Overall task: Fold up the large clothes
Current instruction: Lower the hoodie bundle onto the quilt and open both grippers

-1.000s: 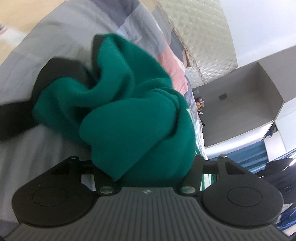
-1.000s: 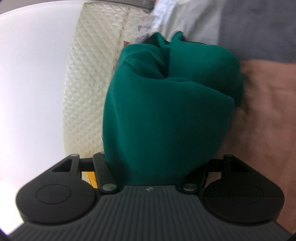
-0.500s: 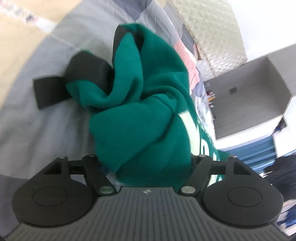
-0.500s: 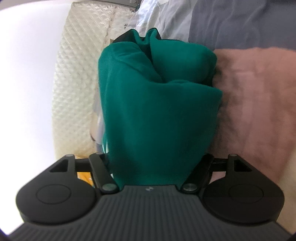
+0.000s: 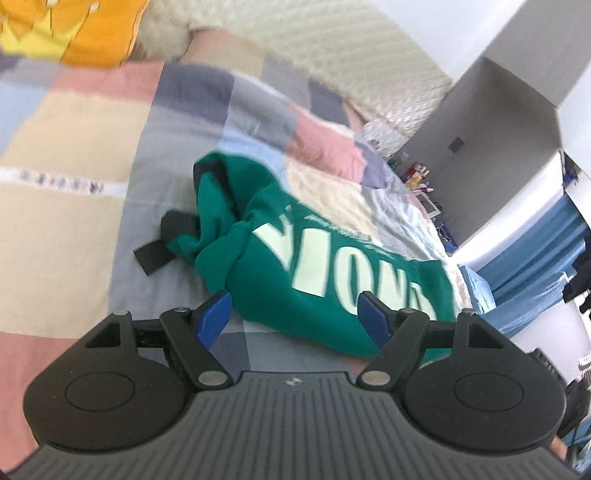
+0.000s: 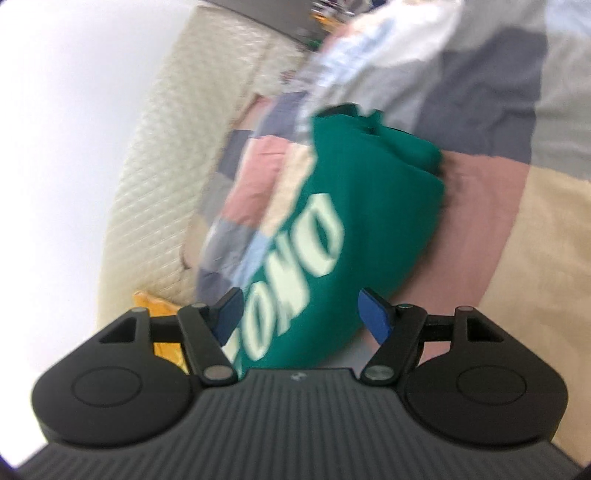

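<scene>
A green sweatshirt (image 5: 325, 273) with pale lettering and a black cuff (image 5: 153, 254) lies bunched on the patchwork quilt (image 5: 74, 155). In the left wrist view my left gripper (image 5: 295, 315) hangs above the near end of the sweatshirt. It is open, its blue pads (image 5: 214, 317) bare and apart from the cloth. The right wrist view shows the same sweatshirt (image 6: 365, 206) from its other end, blurred by motion. My right gripper (image 6: 302, 312) is open above it, with nothing pressed between its blue pads (image 6: 375, 315).
A cream quilted headboard (image 5: 332, 48) runs along the far side of the bed. A yellow-orange pillow (image 5: 85, 33) lies at the top left. A grey wall block (image 5: 491, 140) and blue curtains (image 5: 535, 254) stand to the right.
Both grippers have let go of the green sweatshirt and pulled up and back. The sweatshirt, which filled both views between the jaws, now lies on the quilt with its lettering showing.
</scene>
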`<state>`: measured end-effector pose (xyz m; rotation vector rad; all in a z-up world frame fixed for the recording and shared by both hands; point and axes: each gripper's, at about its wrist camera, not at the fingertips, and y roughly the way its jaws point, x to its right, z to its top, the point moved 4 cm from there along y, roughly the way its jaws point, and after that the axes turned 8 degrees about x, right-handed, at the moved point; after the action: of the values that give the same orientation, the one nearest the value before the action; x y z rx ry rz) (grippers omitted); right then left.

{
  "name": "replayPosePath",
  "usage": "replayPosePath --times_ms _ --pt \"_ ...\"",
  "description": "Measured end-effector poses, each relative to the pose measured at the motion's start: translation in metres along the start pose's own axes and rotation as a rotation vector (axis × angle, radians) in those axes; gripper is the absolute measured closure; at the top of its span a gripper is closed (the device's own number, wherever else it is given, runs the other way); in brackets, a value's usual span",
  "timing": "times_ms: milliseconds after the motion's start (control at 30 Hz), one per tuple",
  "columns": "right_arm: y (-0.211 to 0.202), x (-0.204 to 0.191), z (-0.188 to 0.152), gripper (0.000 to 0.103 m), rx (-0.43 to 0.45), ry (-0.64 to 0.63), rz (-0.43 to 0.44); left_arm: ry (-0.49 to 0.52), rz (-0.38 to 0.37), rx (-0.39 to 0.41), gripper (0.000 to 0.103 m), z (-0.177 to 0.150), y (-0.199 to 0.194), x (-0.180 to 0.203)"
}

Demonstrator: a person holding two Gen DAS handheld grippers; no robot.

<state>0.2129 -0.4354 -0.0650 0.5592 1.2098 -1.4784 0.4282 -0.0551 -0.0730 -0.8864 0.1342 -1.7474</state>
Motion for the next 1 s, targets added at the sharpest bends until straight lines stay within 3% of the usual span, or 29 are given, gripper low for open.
replayPosePath --times_ms 200,333,500,733,1000 --pt "-0.047 -0.058 -0.015 0.031 0.011 -0.141 0.043 0.13 -0.015 0.06 0.024 -0.001 -0.107 0.051" --pt "-0.068 -0.084 -0.037 0.031 -0.072 -0.31 -0.041 0.233 -0.014 0.104 0.024 -0.008 -0.174 0.088" --pt "-0.109 -0.104 -0.058 0.031 -0.052 -0.431 -0.038 0.319 -0.037 0.142 0.024 -0.028 -0.241 0.128" --pt "-0.181 -0.13 -0.086 0.031 0.021 -0.62 0.001 0.396 -0.038 0.179 0.024 -0.062 -0.302 0.15" --pt "-0.238 -0.128 -0.126 0.031 0.104 -0.843 -0.012 0.421 -0.045 0.186 0.024 -0.104 -0.334 0.142"
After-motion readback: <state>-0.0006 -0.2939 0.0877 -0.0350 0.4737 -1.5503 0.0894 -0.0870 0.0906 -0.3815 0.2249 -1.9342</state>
